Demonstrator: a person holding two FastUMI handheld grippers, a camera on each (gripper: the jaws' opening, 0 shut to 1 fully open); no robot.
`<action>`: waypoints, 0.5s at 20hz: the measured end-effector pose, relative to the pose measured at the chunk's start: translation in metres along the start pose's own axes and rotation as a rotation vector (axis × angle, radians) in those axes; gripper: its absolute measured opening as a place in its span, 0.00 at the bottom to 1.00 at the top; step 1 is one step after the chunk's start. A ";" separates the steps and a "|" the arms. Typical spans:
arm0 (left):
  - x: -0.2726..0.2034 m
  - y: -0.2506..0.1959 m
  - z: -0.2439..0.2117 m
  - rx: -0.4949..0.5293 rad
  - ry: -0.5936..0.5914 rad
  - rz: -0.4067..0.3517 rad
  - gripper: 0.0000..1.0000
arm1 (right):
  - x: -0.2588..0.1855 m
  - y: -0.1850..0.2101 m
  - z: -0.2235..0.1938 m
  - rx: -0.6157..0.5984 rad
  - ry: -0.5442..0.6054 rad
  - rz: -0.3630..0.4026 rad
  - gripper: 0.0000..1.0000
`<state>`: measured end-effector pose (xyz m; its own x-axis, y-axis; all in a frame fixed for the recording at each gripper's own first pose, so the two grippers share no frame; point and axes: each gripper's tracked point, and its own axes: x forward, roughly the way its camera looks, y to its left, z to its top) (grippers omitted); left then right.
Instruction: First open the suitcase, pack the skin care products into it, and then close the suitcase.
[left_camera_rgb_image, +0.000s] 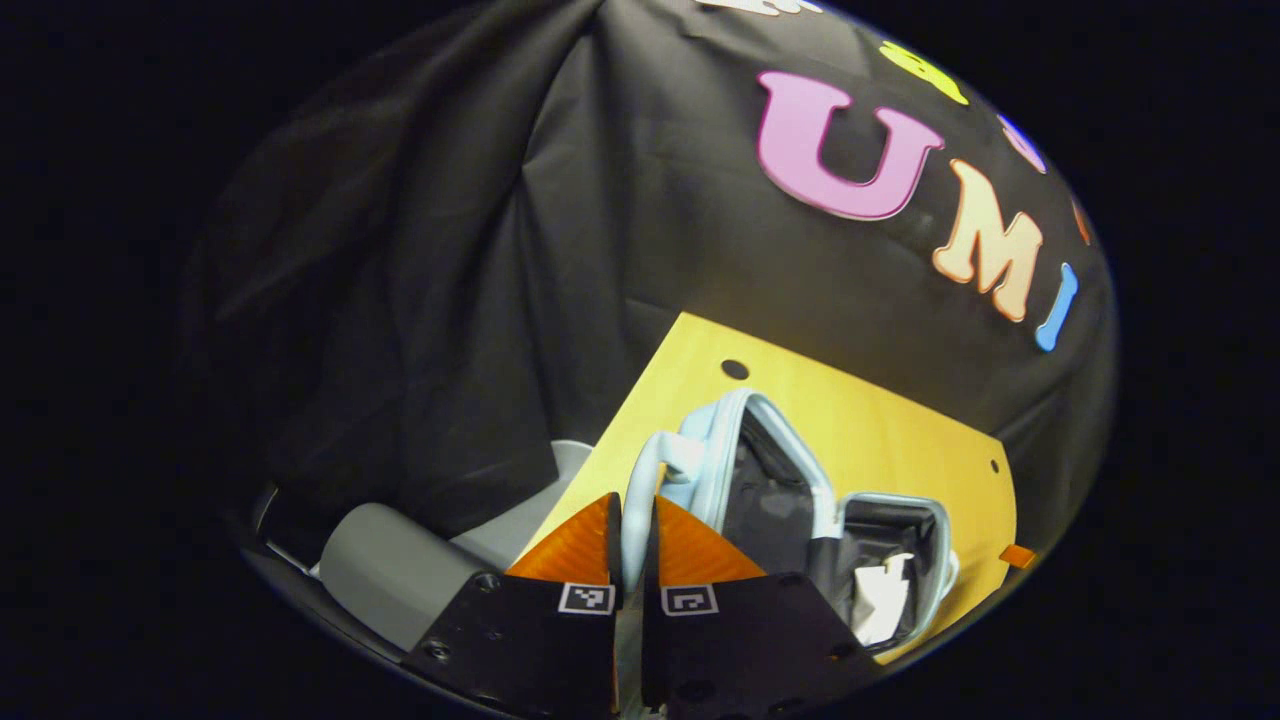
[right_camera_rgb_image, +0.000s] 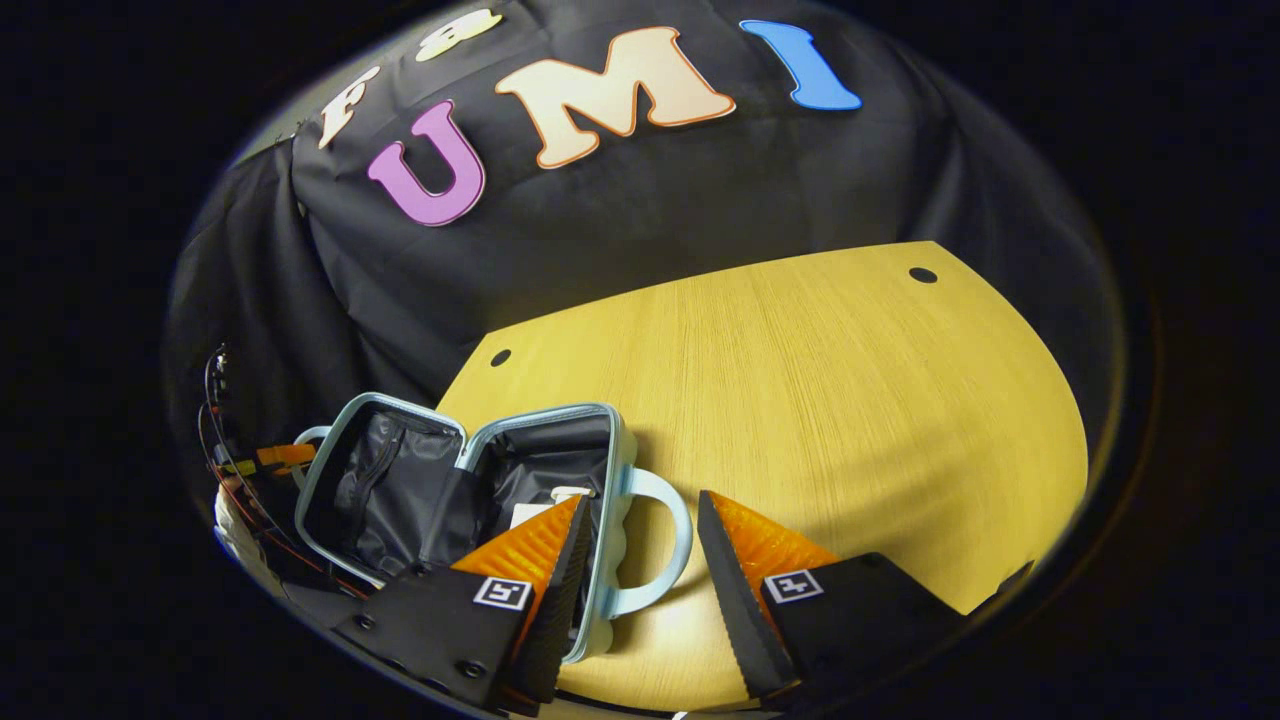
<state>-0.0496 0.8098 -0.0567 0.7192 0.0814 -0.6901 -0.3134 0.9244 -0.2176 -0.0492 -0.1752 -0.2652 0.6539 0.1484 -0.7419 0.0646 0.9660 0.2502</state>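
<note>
A black cloth wall (right_camera_rgb_image: 640, 220) hangs in folds and creases behind the desk (right_camera_rgb_image: 800, 380), gathered into a deep pleat in the left gripper view. The desk has a yellow wood-grain top with small dark round holes (right_camera_rgb_image: 922, 274) near its far corners. Light falls brightest on the desk's middle, dimming toward its edges. A grey rounded object (left_camera_rgb_image: 390, 570) sits below the desk's edge.

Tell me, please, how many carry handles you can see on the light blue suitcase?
2. One handle is on the half nearer the right claw, lying between its fingers. The other peeks out behind the far half of the suitcase. Others may be hidden.
</note>
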 end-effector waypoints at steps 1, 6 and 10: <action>-0.009 -0.013 0.005 0.013 -0.020 -0.010 0.02 | -0.003 -0.005 0.004 0.001 -0.009 0.007 0.70; -0.047 -0.091 0.024 0.081 -0.093 -0.090 0.02 | -0.013 -0.034 0.017 0.010 -0.031 0.009 0.69; -0.062 -0.157 0.030 0.107 -0.119 -0.191 0.02 | -0.021 -0.052 0.023 0.025 -0.045 0.010 0.69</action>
<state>-0.0261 0.6710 0.0409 0.8291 -0.0608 -0.5558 -0.1019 0.9610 -0.2571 -0.0487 -0.2337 -0.2482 0.6878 0.1476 -0.7107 0.0763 0.9590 0.2729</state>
